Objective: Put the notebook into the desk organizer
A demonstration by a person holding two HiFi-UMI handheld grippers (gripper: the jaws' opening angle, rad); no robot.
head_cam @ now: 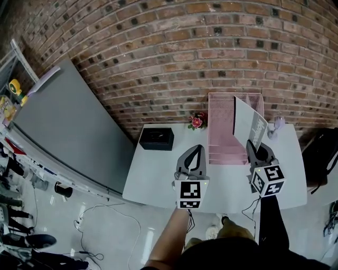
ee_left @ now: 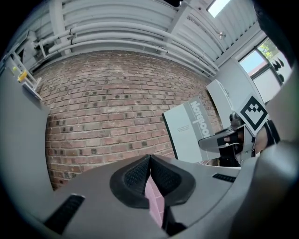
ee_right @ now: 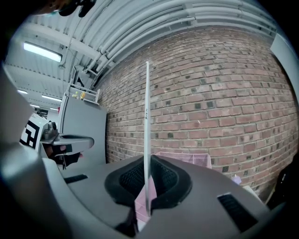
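Grey notebook (head_cam: 249, 122) is pinched upright by right gripper (head_cam: 257, 148), beside pink organizer (head_cam: 221, 126), not inside yet. Left gripper (head_cam: 195, 153) closed w/ nothing in it. To do: lower notebook in.

The scene is brightly and evenly lit from above. A ceiling strip light (ee_right: 42, 51) is seen in the right gripper view, and a glaring roof panel (ee_left: 218, 6) and a daylit window (ee_left: 259, 58) in the left gripper view. Pale reflections are caught on the glossy floor (head_cam: 132, 227). The brick wall (head_cam: 185, 47) is bent by fisheye distortion, and the corners are darkened. The left gripper (ee_left: 149, 158) and right gripper (ee_right: 148, 161) are rendered soft near the lens, while the print on the notebook (ee_left: 191, 130) is kept fairly sharp.
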